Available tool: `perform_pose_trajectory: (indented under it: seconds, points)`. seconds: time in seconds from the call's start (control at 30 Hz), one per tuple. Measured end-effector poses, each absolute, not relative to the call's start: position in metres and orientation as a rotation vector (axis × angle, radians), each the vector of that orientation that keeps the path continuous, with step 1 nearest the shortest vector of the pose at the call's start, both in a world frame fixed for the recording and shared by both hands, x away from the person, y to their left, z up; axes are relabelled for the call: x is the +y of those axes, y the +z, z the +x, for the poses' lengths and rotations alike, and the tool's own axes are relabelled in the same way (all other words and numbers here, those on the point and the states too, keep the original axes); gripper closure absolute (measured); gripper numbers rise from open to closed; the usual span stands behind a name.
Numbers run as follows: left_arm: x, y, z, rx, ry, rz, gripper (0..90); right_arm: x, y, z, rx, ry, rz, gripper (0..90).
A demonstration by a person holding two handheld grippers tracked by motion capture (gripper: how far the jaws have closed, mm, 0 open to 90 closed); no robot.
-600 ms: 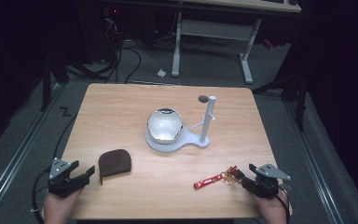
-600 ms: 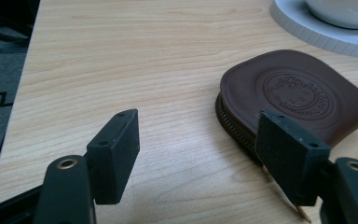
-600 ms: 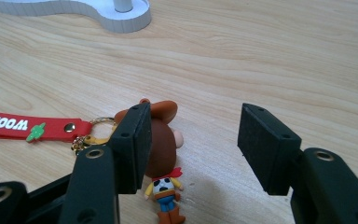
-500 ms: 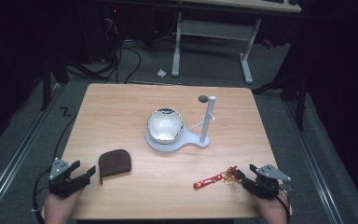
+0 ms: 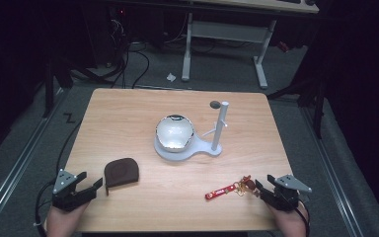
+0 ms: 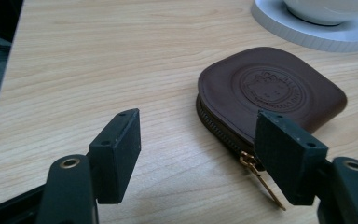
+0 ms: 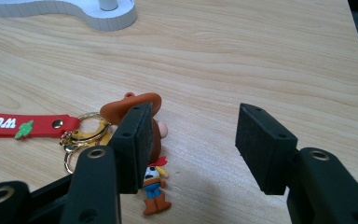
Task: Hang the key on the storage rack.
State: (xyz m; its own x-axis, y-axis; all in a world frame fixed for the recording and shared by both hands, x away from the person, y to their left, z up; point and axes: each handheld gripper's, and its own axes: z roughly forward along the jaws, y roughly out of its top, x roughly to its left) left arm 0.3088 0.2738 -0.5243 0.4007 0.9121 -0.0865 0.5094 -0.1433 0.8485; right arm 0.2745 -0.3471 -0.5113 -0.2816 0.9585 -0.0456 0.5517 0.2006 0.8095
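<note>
Both tongs wide, empty. Left tongs (image 6: 198, 154) just short of pouch (image 6: 270, 93), zip pull by one pad. Right tongs (image 7: 191, 144) over table (image 5: 128, 113) beside keychain (image 7: 135, 135); stand (image 5: 187, 148) farther off, mid-table.

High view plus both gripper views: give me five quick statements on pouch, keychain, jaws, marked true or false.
1. The left gripper has its jaws open with nothing between them. True.
2. The pouch is unzipped and lying open. False: its zip is closed, with the gold pull lying on the table.
3. The keychain lies just ahead of the right gripper. True.
4. The right gripper is shut on the keychain. False: its jaws are open, and the figure lies beside one jaw.
5. The bowl sits on the pouch. False: it sits on the white stand.
</note>
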Motion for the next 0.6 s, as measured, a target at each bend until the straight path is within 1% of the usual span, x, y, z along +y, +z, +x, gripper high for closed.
perform_pose_trajectory:
  seconds: [0.37, 0.6]
  points:
    - [0.2727, -0.5236, 0.3115, 1.233, 0.586, 1.785, 32.4, -0.3479, -0.5104, 0.2766, 1.922, 0.94, 1.429, 46.2]
    - [0.2699, -0.5251, 0.3122, 1.221, 0.569, 1.808, 32.4, -0.3465, -0.5093, 0.2769, 1.947, 0.934, 1.435, 45.9]
